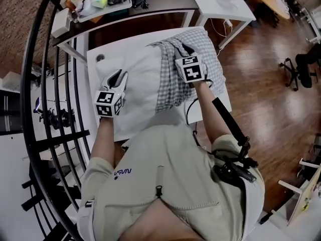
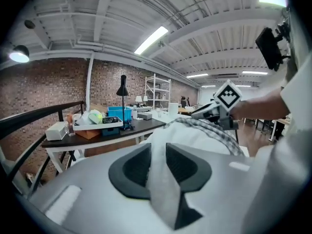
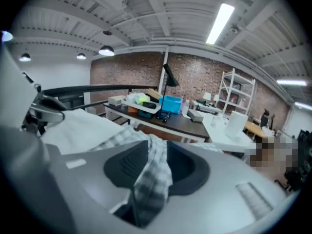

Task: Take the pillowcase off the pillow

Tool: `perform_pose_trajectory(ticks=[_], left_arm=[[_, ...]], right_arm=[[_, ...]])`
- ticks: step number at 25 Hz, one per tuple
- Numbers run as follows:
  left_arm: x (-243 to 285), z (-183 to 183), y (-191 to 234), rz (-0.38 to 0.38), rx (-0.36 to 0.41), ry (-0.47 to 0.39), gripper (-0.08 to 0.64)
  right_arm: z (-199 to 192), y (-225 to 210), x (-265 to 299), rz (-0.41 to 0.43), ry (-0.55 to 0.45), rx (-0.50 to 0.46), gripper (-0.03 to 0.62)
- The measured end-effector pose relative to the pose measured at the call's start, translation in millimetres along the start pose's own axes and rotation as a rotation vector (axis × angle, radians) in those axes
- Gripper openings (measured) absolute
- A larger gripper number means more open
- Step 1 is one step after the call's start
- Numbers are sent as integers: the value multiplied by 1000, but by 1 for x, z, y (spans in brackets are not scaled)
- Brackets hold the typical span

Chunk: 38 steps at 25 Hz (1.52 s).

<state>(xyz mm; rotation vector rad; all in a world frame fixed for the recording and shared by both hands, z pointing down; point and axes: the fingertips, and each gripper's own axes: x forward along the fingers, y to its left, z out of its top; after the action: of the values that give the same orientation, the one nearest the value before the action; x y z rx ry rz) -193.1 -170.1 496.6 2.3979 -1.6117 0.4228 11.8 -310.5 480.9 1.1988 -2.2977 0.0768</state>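
A white pillow lies on a white table. A grey-and-white checked pillowcase is bunched up over its right part. My left gripper is at the pillow's bare left end. In the left gripper view, the left gripper has a fold of the white pillow filling the narrow gap between its pads. My right gripper is at the far edge of the bunched pillowcase. In the right gripper view, the right gripper has a strip of checked pillowcase pinched between its pads.
A dark desk with a tray of small items stands beyond the table. A white side table is at the back right. A black railing runs along the left. An office chair stands on the wooden floor at the right.
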Motion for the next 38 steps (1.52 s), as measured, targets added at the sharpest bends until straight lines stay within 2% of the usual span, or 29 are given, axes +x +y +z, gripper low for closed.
perform_pose_trajectory(ticks=[2,5,7,9,12,14,16,18,19,20,21,26,30,33,38], left_arm=[[-19,18,-11,1,24,-49,108],[-51,27,-53,-74,59,-67,146],[-59,8,-86,-130,86,-1,200],[-51,-24,-110,-168,88,104,273],[-32,-69,-128,-192,86,248,339],[-21,-81,-127,-166,121,289,324],[-15,-82,-124,-159,153,296,197],[-18,-75,-121,-169,166,275,60],[-21,-68,-119,-173,156,257,31],[-23,-60,-117,-172,138,234,22],[-24,-49,-113,-163,119,207,18],[-33,7,-69,-64,55,77,14],[-43,22,-35,-30,-5,29,14],[-51,3,-29,-46,-71,48,14],[-62,-65,-43,-85,-176,124,14]], right_arm=[[-4,16,-40,28,-44,51,118],[-21,48,-100,67,-68,120,120],[-41,65,-127,74,-47,155,120],[-66,80,-138,87,-2,192,131],[-105,115,-139,170,103,229,172],[-124,145,-136,242,175,215,189],[-140,168,-127,275,255,151,190],[-150,175,-113,234,306,44,171],[-151,173,-108,200,312,1,99],[-150,167,-105,167,308,-21,45],[-147,158,-105,135,296,-30,18],[-115,83,-120,-96,202,-19,12],[-111,17,-136,-277,183,14,12],[-129,-7,-136,-307,228,36,12],[-189,23,-127,-208,376,105,12]])
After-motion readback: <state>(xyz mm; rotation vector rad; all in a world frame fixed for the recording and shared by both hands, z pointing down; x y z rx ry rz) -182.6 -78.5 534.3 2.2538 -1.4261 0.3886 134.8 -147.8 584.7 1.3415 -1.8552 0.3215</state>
